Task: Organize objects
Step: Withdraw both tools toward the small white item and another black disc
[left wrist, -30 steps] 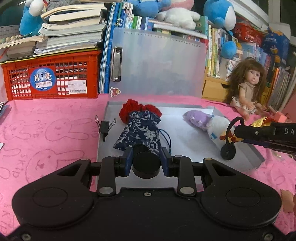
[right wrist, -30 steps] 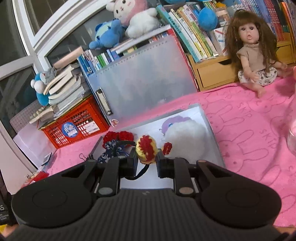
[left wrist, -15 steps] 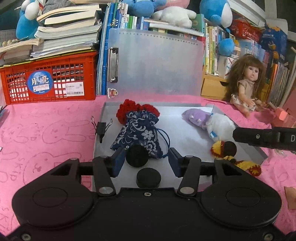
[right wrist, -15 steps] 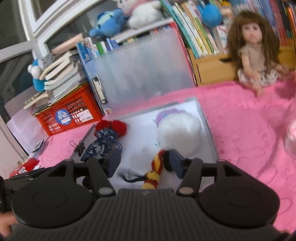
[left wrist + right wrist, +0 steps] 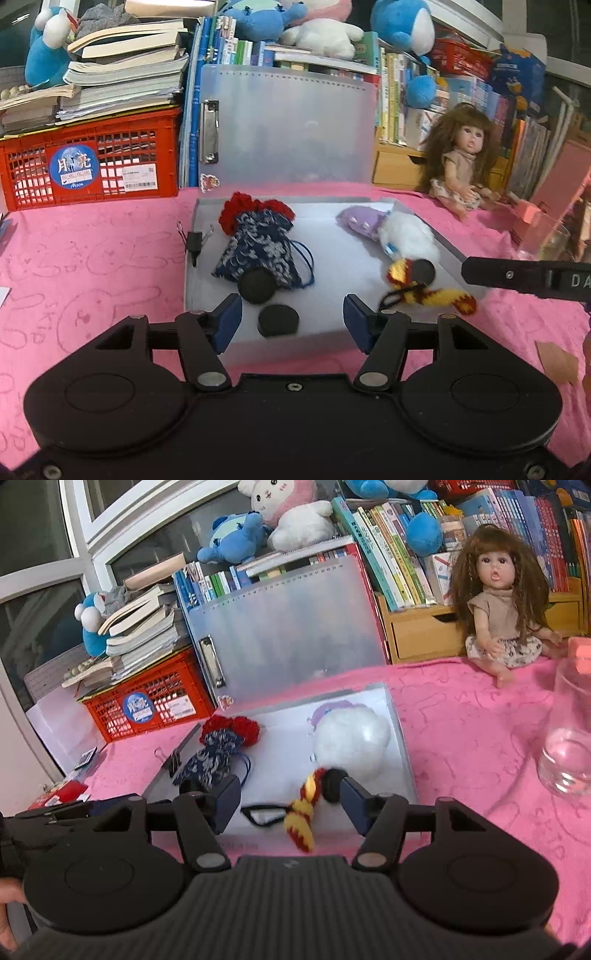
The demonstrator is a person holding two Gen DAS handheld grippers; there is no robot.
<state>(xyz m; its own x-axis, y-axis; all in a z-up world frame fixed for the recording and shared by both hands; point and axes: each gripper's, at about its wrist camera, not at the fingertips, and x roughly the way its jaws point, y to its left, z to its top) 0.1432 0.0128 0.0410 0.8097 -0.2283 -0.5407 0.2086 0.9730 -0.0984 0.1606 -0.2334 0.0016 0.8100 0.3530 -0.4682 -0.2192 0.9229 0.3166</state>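
Note:
An open translucent file box (image 5: 325, 325) (image 5: 400, 738) lies on the pink cloth. In it are a blue floral pouch (image 5: 258, 251) (image 5: 210, 757), two black discs (image 5: 255, 285) (image 5: 277, 320), a white plush (image 5: 410, 236) (image 5: 351, 738) and a red-yellow knitted charm (image 5: 439, 295) (image 5: 301, 816) at its front right edge. My left gripper (image 5: 291, 321) is open, just behind the near disc. My right gripper (image 5: 290, 801) is open around the charm, without holding it.
A red crate (image 5: 92, 162) with books stands at the back left, a doll (image 5: 461, 166) (image 5: 498, 602) at the back right. A binder clip (image 5: 194, 242) sits on the box's left edge. A clear glass (image 5: 569, 731) stands to the right.
Both grippers opened. The left let go a black disc into the box; the right let go the knitted charm, which dropped at the box's front right edge. Both pulled back slightly.

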